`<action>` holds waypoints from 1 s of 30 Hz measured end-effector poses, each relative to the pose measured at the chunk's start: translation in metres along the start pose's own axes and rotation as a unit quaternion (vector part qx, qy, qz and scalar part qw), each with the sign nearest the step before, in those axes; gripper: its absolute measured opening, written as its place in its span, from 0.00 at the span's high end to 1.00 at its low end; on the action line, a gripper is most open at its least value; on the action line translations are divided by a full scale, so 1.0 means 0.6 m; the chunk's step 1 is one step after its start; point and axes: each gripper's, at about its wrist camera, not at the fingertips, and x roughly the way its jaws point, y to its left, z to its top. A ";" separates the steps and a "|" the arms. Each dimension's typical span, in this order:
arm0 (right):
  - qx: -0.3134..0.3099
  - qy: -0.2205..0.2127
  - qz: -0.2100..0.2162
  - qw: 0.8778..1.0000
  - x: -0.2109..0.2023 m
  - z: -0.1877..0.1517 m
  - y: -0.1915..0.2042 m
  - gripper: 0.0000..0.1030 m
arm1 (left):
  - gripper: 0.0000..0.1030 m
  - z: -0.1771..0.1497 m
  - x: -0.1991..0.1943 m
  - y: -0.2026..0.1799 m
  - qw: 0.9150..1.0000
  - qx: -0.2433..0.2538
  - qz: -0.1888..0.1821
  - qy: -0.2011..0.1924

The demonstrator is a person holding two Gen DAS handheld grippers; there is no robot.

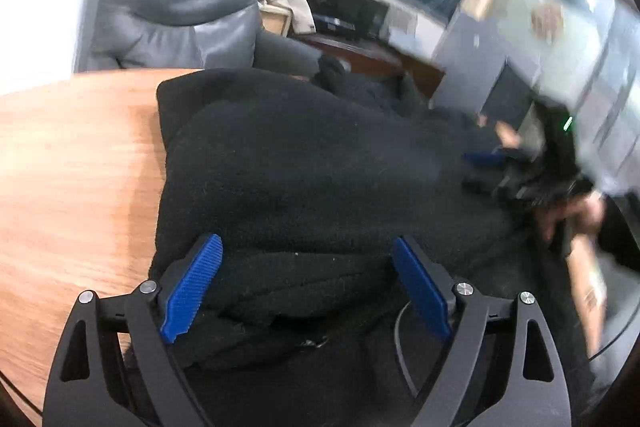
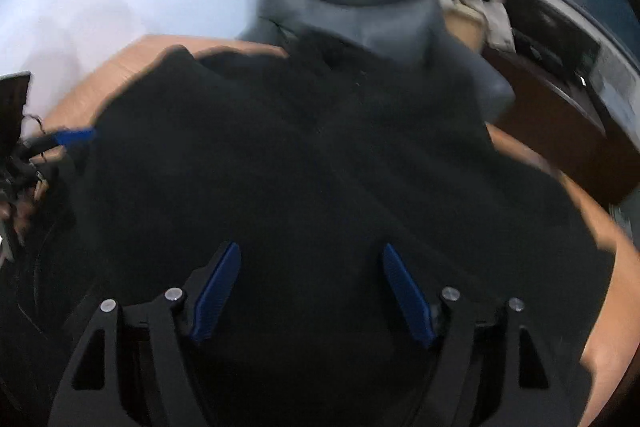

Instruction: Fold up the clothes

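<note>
Office-type room here: a big grey leather chair (image 1: pixel 172 7) sits right behind a wooden tabletop (image 1: pixel 76 163), and further back there's a dark monitor (image 1: pixel 348 11) on a long desk under dark windows. The background is pretty smeared, so I can't make out finer detail.

The thing being folded is a black fleece garment (image 1: pixel 304 171), lying bunched on the tabletop and covering most of it in both views. It looks partly doubled over, with a thick rolled edge at the near side. From the right wrist camera the same black fleece garment (image 2: pixel 320 167) fills nearly the whole frame, with wood showing only along the left and right edges.

The left gripper (image 1: pixel 308 259) has its jaws spread wide apart, blue pads either side of that rolled near edge, not clamped on anything. The right gripper (image 2: pixel 312 267) is the same, jaws wide apart and hanging low over the fleece. I can't tell whether either one actually touches the fabric.

The other gripper shows up blurry at the right edge of the left view, hand wrapped round it.
</note>
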 end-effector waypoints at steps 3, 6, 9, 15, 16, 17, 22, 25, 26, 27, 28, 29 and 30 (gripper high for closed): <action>0.026 -0.002 -0.020 0.999 -0.001 -0.013 -0.005 0.26 | 0.14 0.014 -0.008 -0.031 0.999 0.031 0.017 0.004; 0.063 -0.010 -0.038 0.997 -0.015 -0.014 -0.005 0.26 | 0.12 0.034 -0.008 -0.060 0.998 0.056 0.018 -0.009; 0.088 0.002 -0.071 0.994 -0.012 -0.015 -0.002 0.25 | 0.12 0.045 0.030 -0.072 0.998 0.055 0.012 0.004; 0.114 0.041 -0.123 0.985 0.057 -0.041 -0.004 0.21 | 0.14 0.020 0.081 -0.056 0.998 0.036 0.029 0.037; 0.112 0.039 -0.127 0.985 0.066 -0.043 -0.004 0.20 | 0.14 0.019 0.081 -0.056 0.998 0.038 0.030 0.038; 0.116 0.037 -0.127 0.984 0.072 -0.044 -0.007 0.16 | 0.14 0.018 0.081 -0.057 0.998 0.040 0.030 0.039; 0.134 0.054 -0.146 0.979 0.079 -0.029 -0.014 0.10 | 0.12 0.017 0.076 -0.091 0.993 0.080 0.063 0.053; 0.154 0.074 -0.170 0.971 0.075 -0.025 -0.015 0.12 | 0.10 0.008 0.072 -0.087 0.994 0.075 0.054 0.051; 0.159 0.076 -0.174 0.969 0.079 -0.025 -0.015 0.13 | 0.10 0.007 0.075 -0.084 0.995 0.071 0.052 0.053; 0.162 0.077 -0.177 0.968 0.082 -0.025 -0.015 0.13 | 0.09 0.008 0.078 -0.082 0.995 0.067 0.050 0.054; 0.163 0.075 -0.179 0.967 0.086 -0.025 -0.015 0.12 | 0.09 0.008 0.080 -0.082 0.995 0.068 0.050 0.055; 0.169 0.071 -0.184 0.966 0.095 -0.028 -0.017 0.10 | 0.08 0.009 0.082 -0.084 0.995 0.070 0.052 0.057; 0.177 0.068 -0.187 0.964 0.103 -0.028 -0.020 0.08 | 0.08 0.009 0.085 -0.085 0.994 0.071 0.053 0.058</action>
